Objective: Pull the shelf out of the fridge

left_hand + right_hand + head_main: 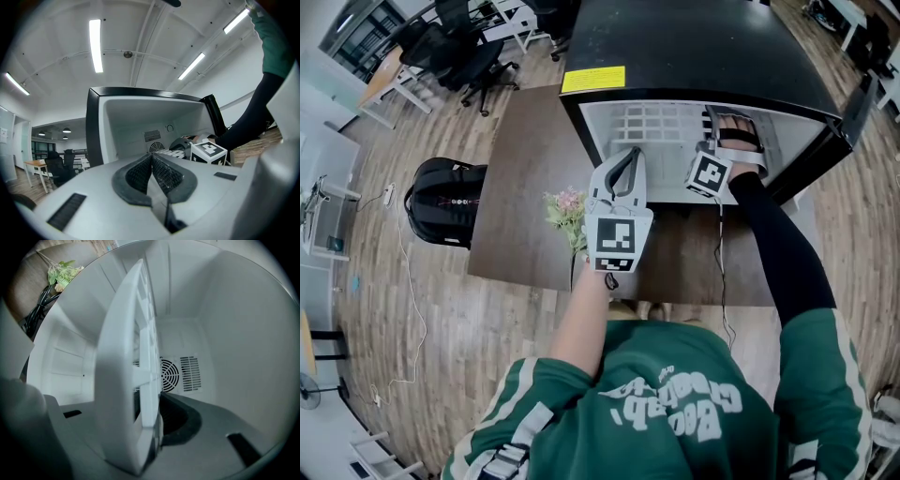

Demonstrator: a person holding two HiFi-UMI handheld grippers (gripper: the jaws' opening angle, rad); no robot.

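Observation:
A black mini fridge (pixel 694 47) stands open on a dark table (pixel 520 178). Its white grid shelf (pixel 661 122) lies inside the white cavity. My right gripper (pixel 729 120) reaches into the fridge at the right and is shut on the shelf's front edge. In the right gripper view the shelf (pixel 136 357) runs edge-on between the jaws of the right gripper (pixel 152 423); one dark pad (pixel 180 420) shows and the other is hidden behind it. My left gripper (pixel 629 156) hangs before the fridge opening, shut and holding nothing, and its pads (pixel 164 176) meet in the left gripper view.
A small bunch of flowers (pixel 567 211) sits on the table beside the left gripper. The fridge door (pixel 862 103) swings open to the right. A black backpack (pixel 441 202) lies on the wooden floor at left, with office chairs (pixel 459 47) beyond. A fan vent (pixel 169 373) is on the fridge's back wall.

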